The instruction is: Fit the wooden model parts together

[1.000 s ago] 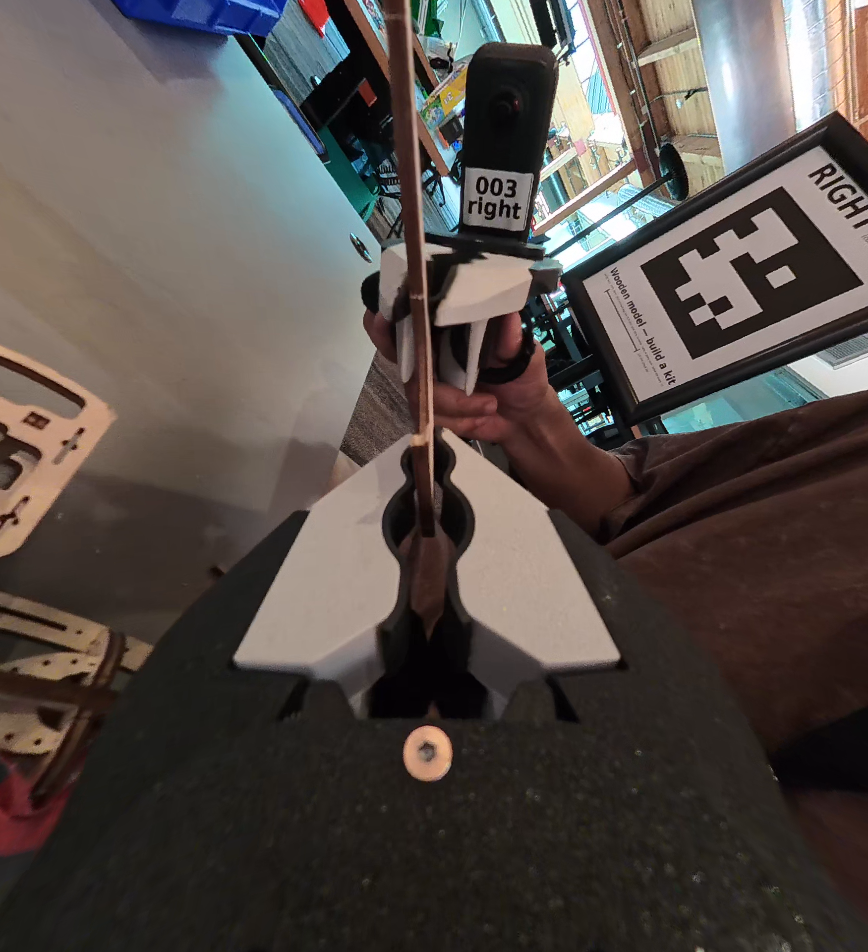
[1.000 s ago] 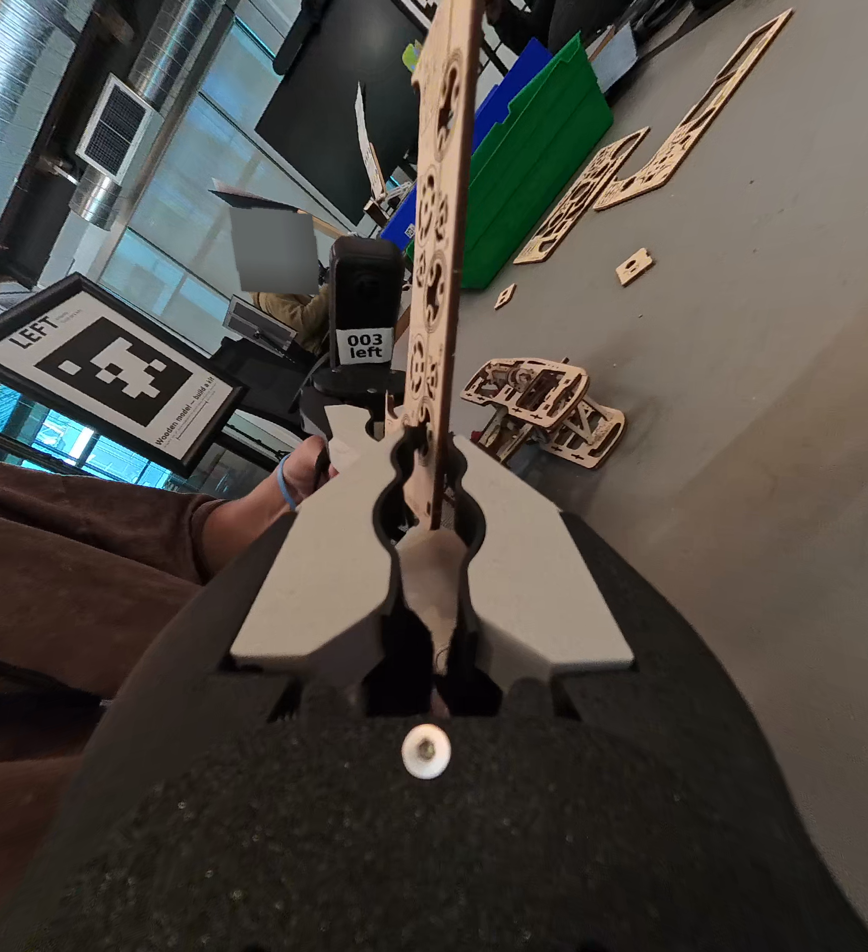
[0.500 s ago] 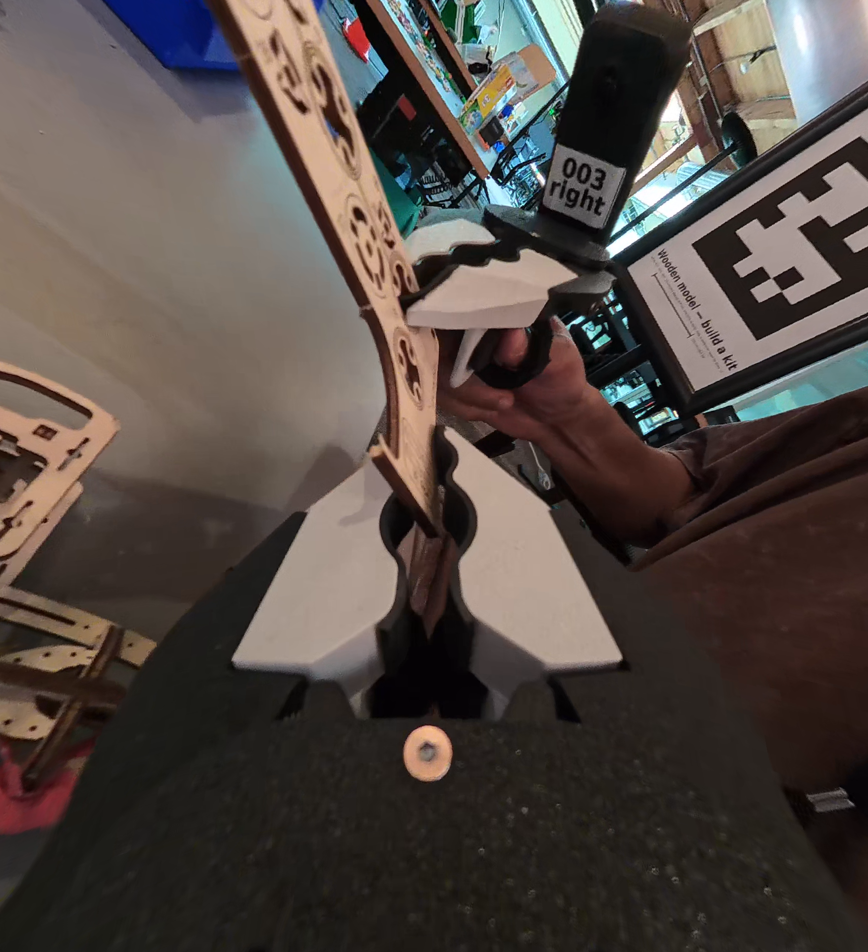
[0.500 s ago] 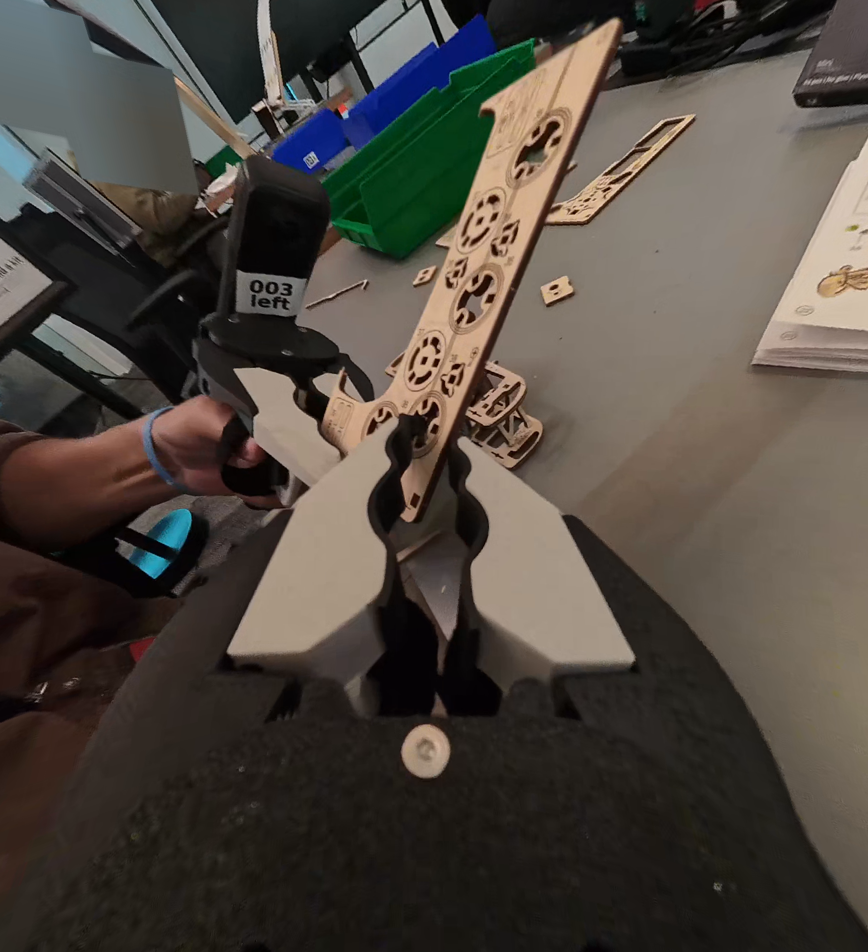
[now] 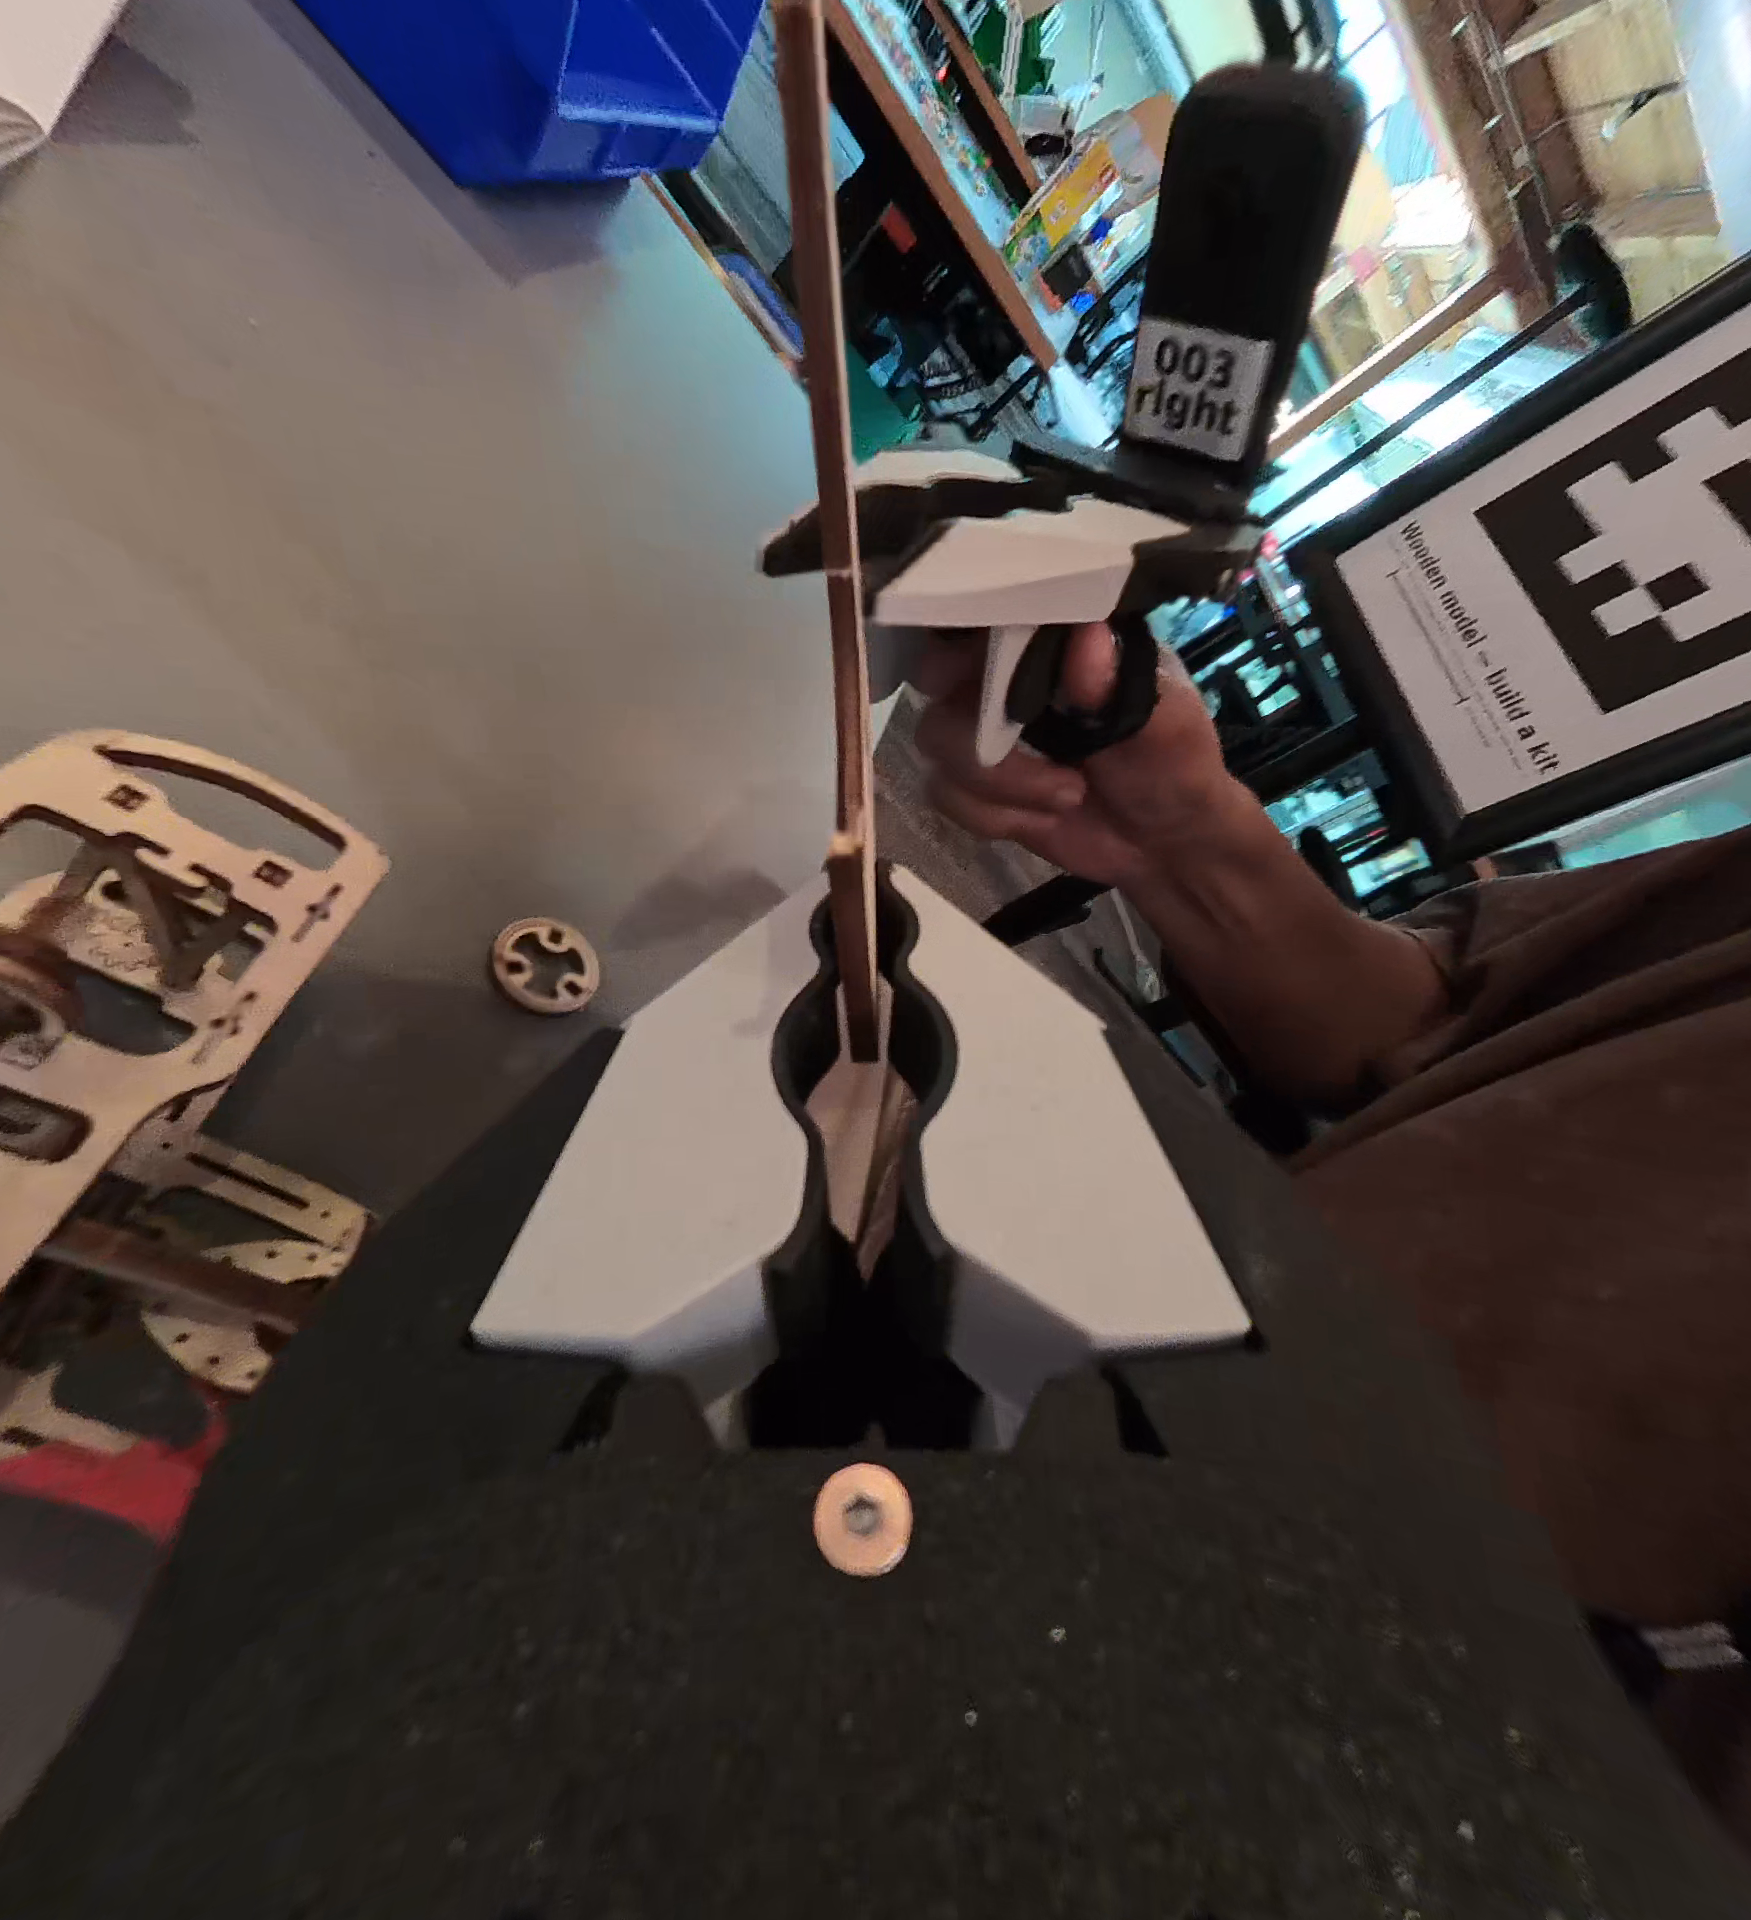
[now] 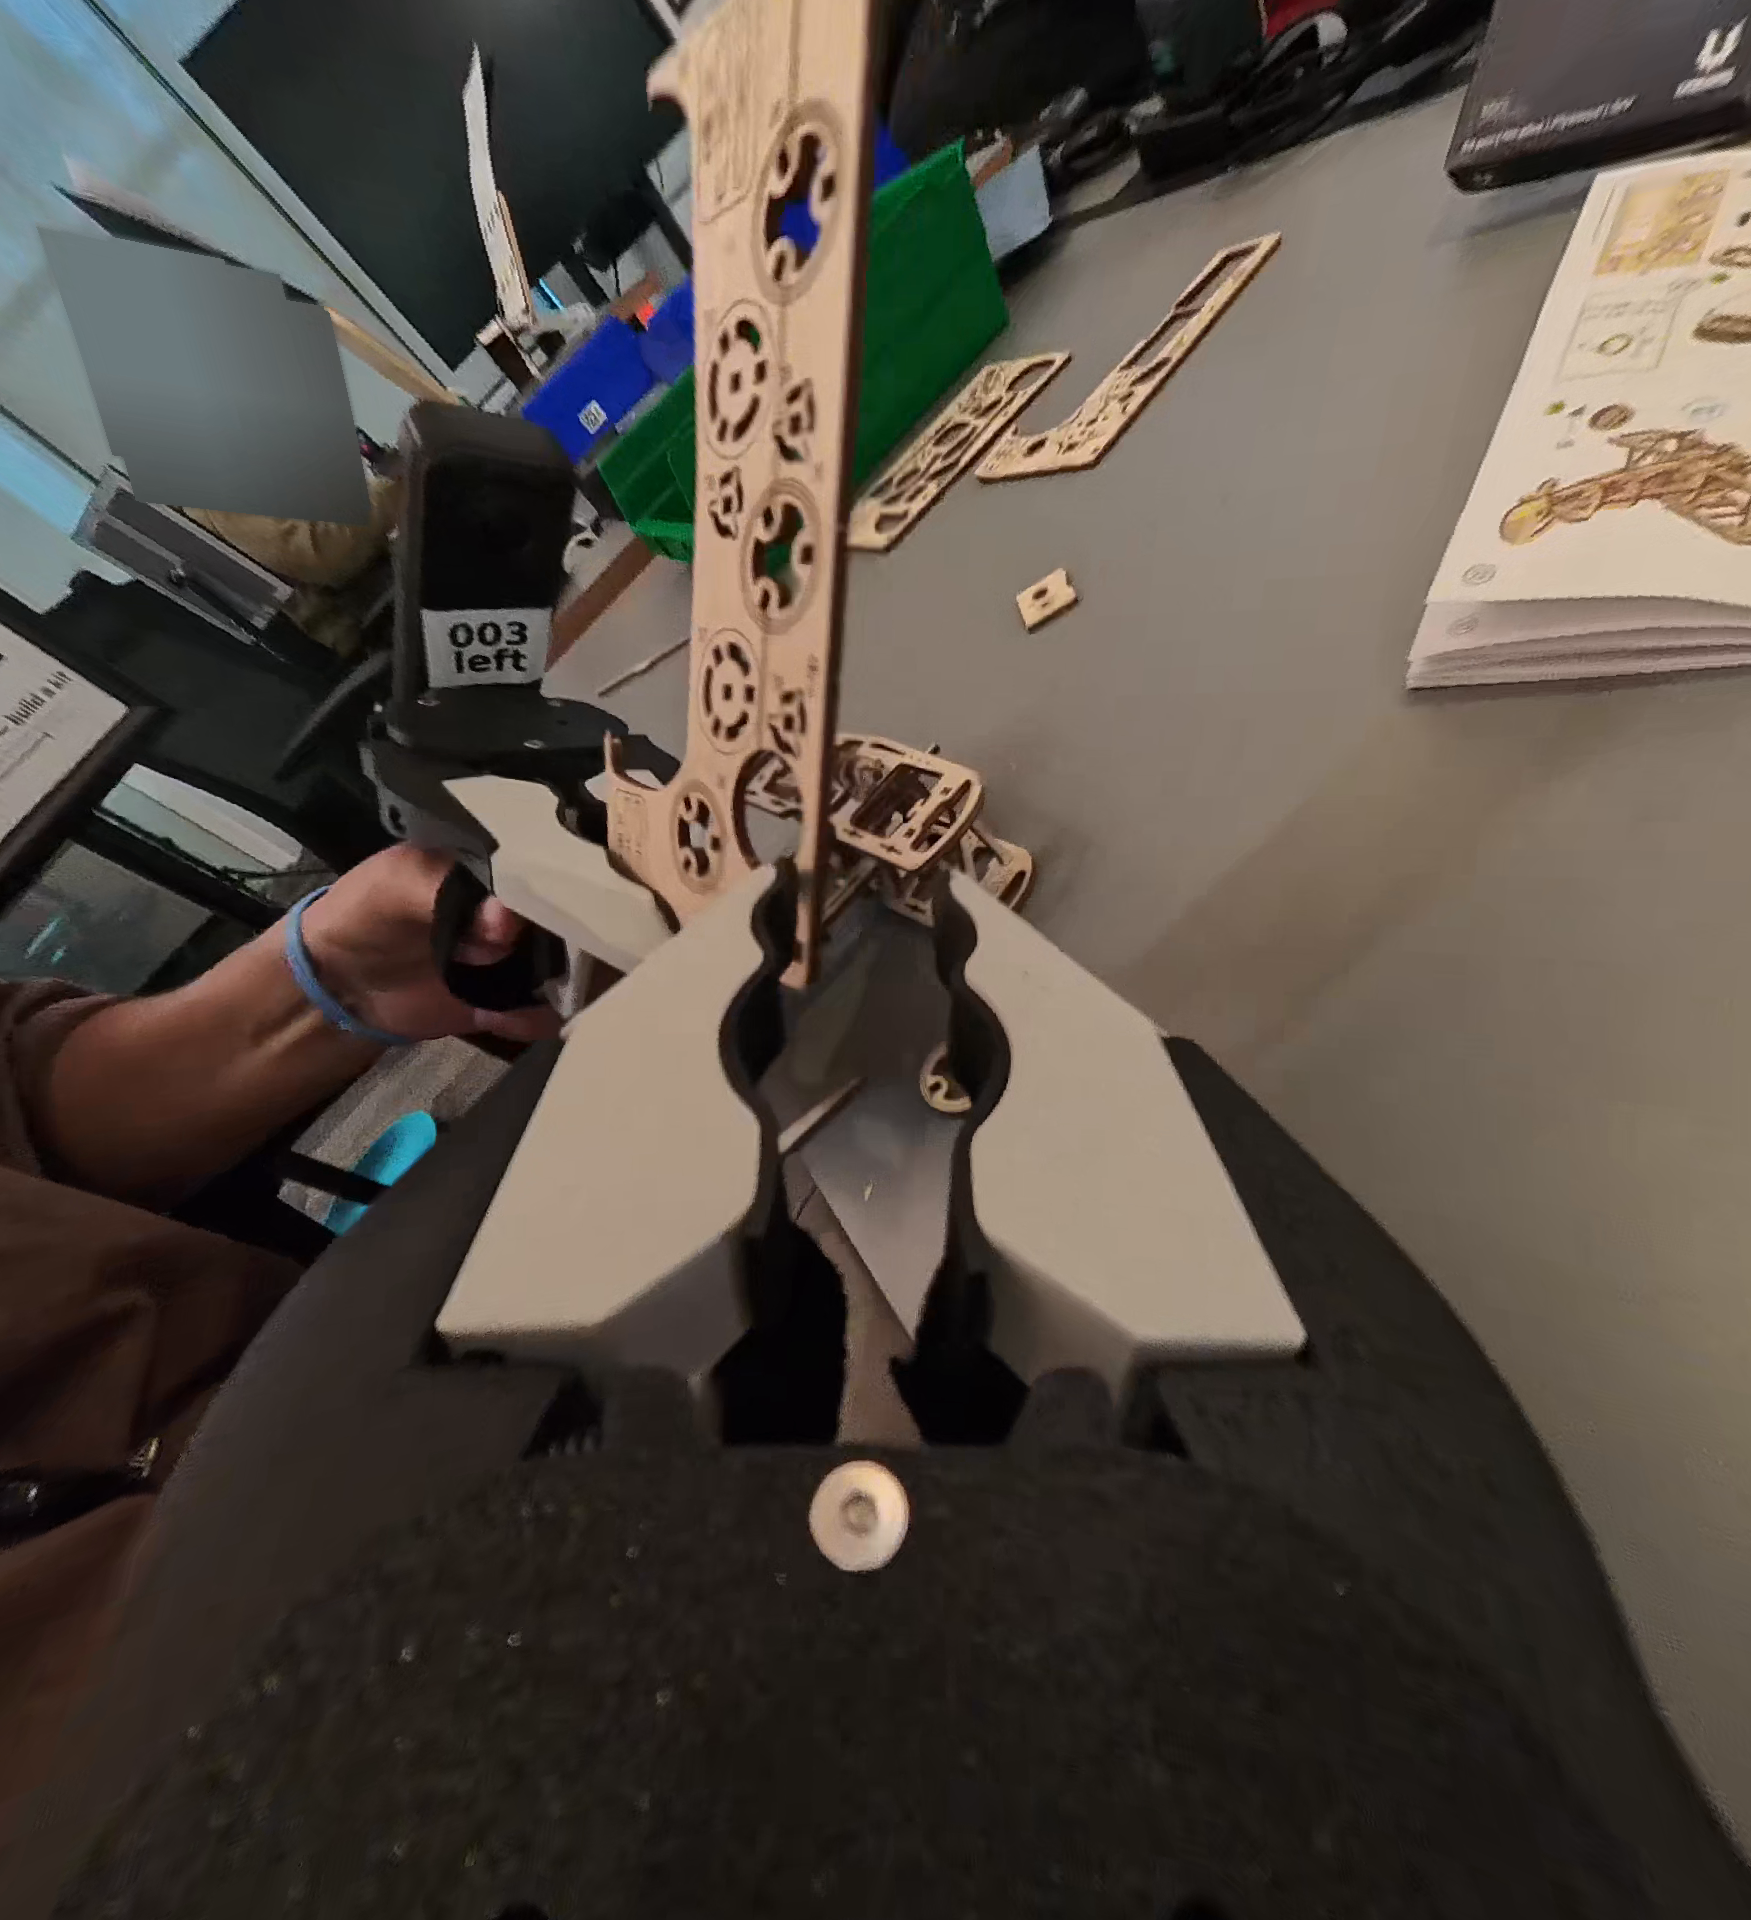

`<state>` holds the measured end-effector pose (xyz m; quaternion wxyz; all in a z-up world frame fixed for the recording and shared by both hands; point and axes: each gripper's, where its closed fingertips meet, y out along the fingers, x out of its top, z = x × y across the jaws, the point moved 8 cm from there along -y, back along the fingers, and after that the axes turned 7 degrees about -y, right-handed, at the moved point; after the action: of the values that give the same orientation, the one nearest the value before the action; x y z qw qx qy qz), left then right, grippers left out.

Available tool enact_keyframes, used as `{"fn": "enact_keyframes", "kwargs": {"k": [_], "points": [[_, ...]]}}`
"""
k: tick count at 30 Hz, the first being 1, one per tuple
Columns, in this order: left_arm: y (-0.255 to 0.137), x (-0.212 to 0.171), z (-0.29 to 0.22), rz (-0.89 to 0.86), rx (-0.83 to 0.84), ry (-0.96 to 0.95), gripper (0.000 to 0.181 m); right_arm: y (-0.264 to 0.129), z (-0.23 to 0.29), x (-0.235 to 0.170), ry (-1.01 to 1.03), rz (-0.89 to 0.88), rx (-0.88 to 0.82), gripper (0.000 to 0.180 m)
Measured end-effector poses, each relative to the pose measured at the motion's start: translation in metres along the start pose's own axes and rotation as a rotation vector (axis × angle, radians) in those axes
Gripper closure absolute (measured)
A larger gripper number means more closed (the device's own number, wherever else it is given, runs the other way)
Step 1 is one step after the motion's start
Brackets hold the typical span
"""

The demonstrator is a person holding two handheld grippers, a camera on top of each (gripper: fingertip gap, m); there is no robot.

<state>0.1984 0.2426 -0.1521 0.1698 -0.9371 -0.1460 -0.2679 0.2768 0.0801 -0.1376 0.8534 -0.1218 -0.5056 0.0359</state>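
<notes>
Wooden laser-cut parts sheet (image 6: pixel 783 499), upright above the grey desk (image 6: pixel 1370 935), is clamped in the left gripper (image 5: pixel 858 1023) while the right gripper (image 6: pixel 855 935) gapes beside it, probably to punch pieces free.

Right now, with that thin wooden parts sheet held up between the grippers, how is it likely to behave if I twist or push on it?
The wooden parts sheet looks very thin edge-on, so it probably flexes easily. Its many cut-outs likely make it fragile; a hard twist could snap it. Only the left gripper seems clamped on it; the right gripper stands open, so it may pivot.
</notes>
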Motion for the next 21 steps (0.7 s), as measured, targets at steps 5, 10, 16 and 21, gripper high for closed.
{"fn": "enact_keyframes", "kwargs": {"k": [5,10,16,21], "points": [[-0.044,0.016,0.002,-0.077,-0.04,-0.047,0.181,-0.008,-0.009,-0.001,-0.037,-0.003,-0.072,0.155],[-0.15,0.028,0.02,-0.085,0.113,-0.147,0.181,-0.003,-0.011,-0.007,-0.019,0.012,-0.087,0.158],[-0.229,0.013,0.075,0.05,0.206,-0.446,0.18,0.01,-0.013,-0.019,0.045,0.069,-0.065,0.161],[-0.236,-0.001,0.092,0.098,0.088,-0.605,0.179,0.007,-0.011,-0.017,-0.014,0.095,-0.11,0.162]]}}
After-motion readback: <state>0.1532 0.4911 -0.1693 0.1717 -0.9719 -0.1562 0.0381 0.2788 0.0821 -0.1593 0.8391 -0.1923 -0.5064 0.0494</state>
